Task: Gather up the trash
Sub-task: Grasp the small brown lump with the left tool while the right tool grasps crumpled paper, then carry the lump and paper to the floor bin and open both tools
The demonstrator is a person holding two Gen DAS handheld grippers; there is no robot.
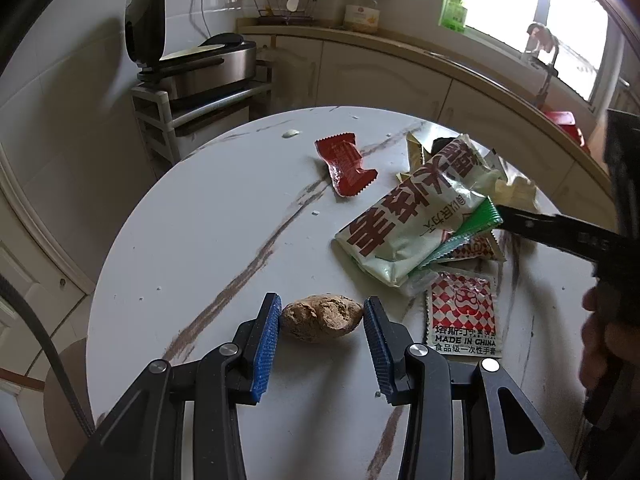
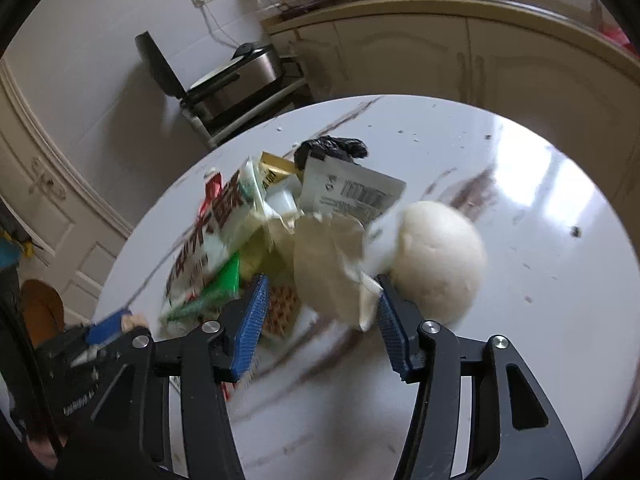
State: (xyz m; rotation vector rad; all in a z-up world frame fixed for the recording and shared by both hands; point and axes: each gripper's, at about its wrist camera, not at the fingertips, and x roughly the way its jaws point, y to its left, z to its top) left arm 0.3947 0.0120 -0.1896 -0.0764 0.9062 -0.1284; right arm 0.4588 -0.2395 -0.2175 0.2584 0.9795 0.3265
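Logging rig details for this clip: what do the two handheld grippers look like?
Both the left gripper and right gripper have black metal linkage arms with silver round pivot bolts and ribbed blue fingertip pads. A black cable runs along the left view's edge.

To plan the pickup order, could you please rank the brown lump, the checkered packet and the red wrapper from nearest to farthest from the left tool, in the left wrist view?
1. brown lump: between the left tool's pads.
2. checkered packet: just to the right.
3. red wrapper: farther up the table.
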